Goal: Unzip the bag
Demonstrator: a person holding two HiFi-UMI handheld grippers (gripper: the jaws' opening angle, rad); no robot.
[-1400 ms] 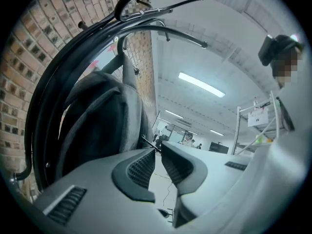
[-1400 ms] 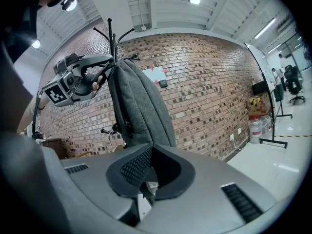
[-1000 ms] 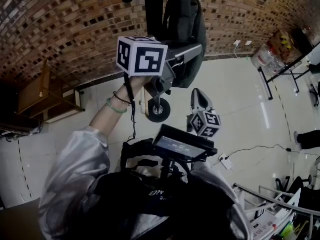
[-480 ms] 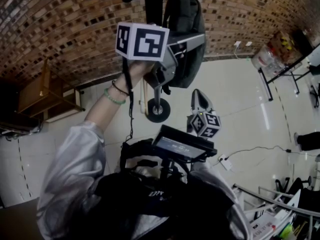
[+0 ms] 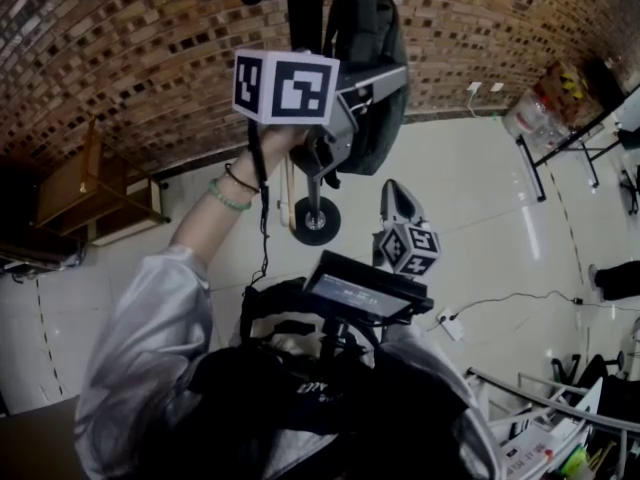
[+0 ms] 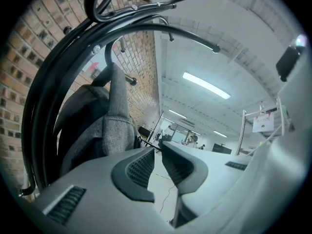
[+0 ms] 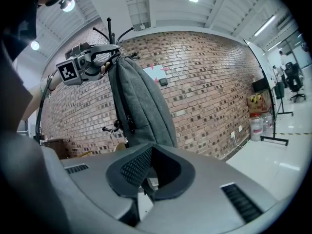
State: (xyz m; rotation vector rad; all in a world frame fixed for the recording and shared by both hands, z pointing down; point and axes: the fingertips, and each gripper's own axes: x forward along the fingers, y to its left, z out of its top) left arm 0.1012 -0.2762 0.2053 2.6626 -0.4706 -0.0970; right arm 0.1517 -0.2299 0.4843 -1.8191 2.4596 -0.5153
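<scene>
The grey bag (image 7: 141,106) is hanging on a coat rack (image 5: 305,8) against the brick wall, and the unzipping is apparently not yet starting. The left gripper (image 6: 157,151) is hovering beside the bag's top, jaws narrowly apart on nothing. The right gripper (image 7: 150,152) is sitting lower, jaws together and empty. The zip pull is too small to make out.

The backpack (image 7: 141,106) just ahead of the left hand-held gripper (image 6: 158,147) is heathered mid-grey, and the coat rack (image 5: 305,18) carrying it is black. Beyond them the wall (image 7: 209,82) is red-brown brick with pale mortar lines. The left and the right hand-held gripper (image 7: 152,149) are pale grey with dark ribbed pads (image 7: 134,167). The left one's marker cube (image 5: 285,86) shows black squares on white. Behind it, the sleeve (image 5: 150,338) is silvery and the bracelet (image 5: 228,200) is green.
</scene>
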